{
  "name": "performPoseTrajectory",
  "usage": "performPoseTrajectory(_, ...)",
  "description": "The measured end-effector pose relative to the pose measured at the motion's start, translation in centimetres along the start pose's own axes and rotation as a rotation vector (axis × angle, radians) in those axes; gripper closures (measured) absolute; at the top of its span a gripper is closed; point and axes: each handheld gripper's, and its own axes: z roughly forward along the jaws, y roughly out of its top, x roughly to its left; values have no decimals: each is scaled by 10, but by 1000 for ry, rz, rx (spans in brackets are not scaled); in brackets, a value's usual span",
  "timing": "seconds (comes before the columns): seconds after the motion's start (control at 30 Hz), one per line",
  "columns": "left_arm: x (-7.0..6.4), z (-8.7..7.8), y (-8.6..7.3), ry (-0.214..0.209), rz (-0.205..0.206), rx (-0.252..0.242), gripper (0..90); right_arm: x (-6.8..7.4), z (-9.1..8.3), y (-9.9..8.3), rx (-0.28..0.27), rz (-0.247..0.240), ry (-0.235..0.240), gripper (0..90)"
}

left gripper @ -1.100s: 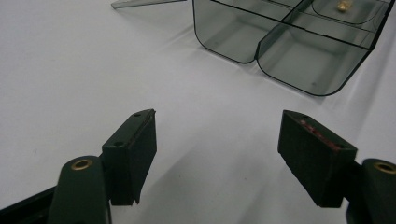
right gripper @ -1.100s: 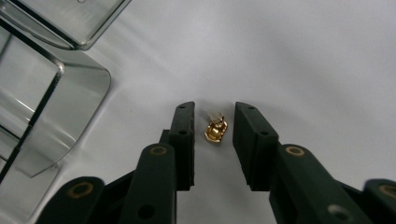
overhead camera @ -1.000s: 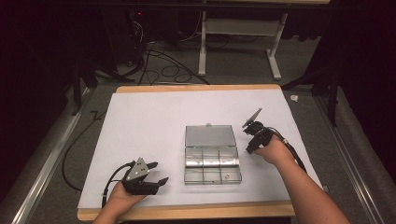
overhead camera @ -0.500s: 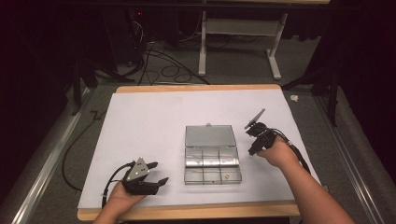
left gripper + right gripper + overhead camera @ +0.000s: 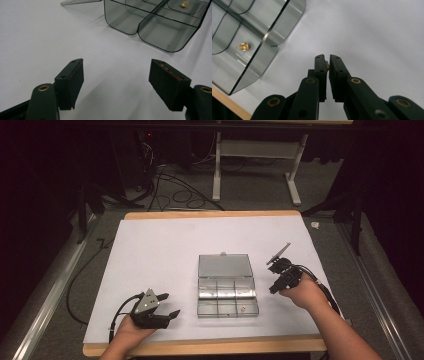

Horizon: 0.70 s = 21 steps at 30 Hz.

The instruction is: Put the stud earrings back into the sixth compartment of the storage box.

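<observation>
A clear plastic compartment box (image 5: 227, 306) lies mid-table with its lid (image 5: 223, 266) folded flat behind it. One small brass piece (image 5: 242, 308) rests in its front right compartment, seen also as a brass piece (image 5: 244, 46) and a brass piece (image 5: 183, 3) in the gripper views. My right gripper (image 5: 273, 289) hovers just right of the box, tips angled down toward it. Its jaws (image 5: 327, 60) are nearly together, pinching a tiny brass-coloured piece (image 5: 327, 65). My left gripper (image 5: 170, 305) rests near the front edge, left of the box (image 5: 150, 22), jaws (image 5: 116, 82) wide apart and empty.
White paper (image 5: 165, 250) covers the wooden table top (image 5: 200, 347). Cables (image 5: 170, 185) and a white table frame (image 5: 255, 165) stand on the floor beyond the far edge. Cables trail from both grippers.
My right gripper has drifted slightly nearer the person and lower beside the box. The left gripper and the box have not moved.
</observation>
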Motion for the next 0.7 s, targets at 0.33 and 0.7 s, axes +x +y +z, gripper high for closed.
performPoseTrajectory(0.33,0,0,0,0,3,0,288,5,-6,-12,-10,-9,8,858)
performPoseTrajectory(0.7,0,0,0,1,5,6,288,17,-9,-22,9,-32,16,858)
